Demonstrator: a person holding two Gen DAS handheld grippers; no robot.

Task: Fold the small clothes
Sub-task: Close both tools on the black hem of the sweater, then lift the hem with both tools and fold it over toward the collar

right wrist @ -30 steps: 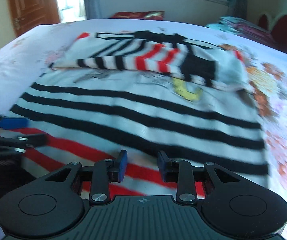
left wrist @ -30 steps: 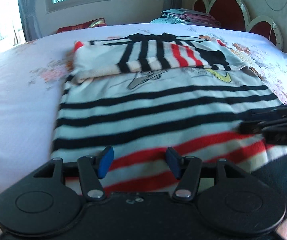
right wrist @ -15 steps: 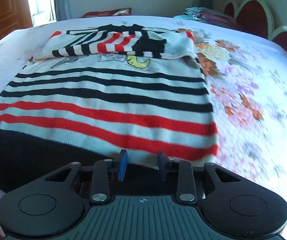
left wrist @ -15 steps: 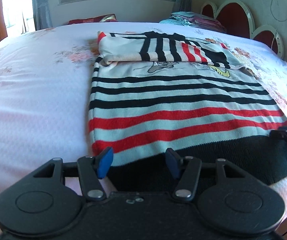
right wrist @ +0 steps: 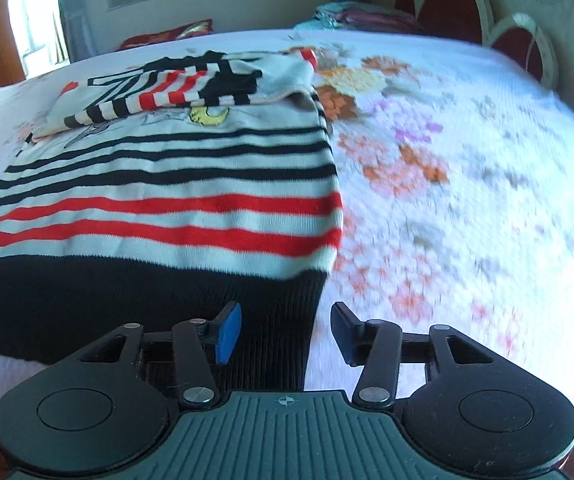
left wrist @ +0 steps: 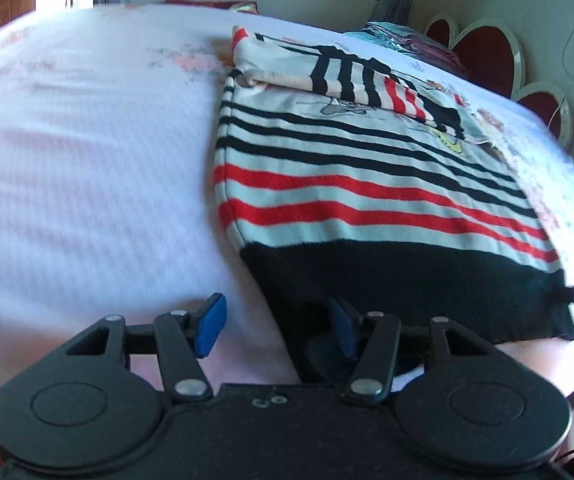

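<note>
1. The bed (left wrist: 87, 168) fills both views, covered in a white sheet with a floral print (right wrist: 427, 168) that is strongest on the side toward the headboard (right wrist: 447, 8); it carries everything else here.
2. A striped sweater (left wrist: 367, 184) lies flat on the sheet, its black hem band (right wrist: 127, 304) at the near edge of the bed and its sleeves folded across the chest at the far end. Above the hem come red stripes, then black ones on white, then a cartoon print partly under the folded sleeves (right wrist: 191, 88).
3. A stack of folded clothes (right wrist: 359, 14) sits at the far end of the bed, just beside the headboard and well apart from the sweater.
4. A red cushion (right wrist: 167, 34) rests beneath the window, at the far edge.
5. The left gripper (left wrist: 277, 330) is spread wide and holds nothing; the sweater's near left hem corner lies between its fingers, one blue pad (left wrist: 209, 330) over bare sheet.
6. The right gripper (right wrist: 287, 334) is also spread wide and empty, straddling the near right hem corner, its blue pad (right wrist: 227, 332) over black knit and the other finger over sheet.
</note>
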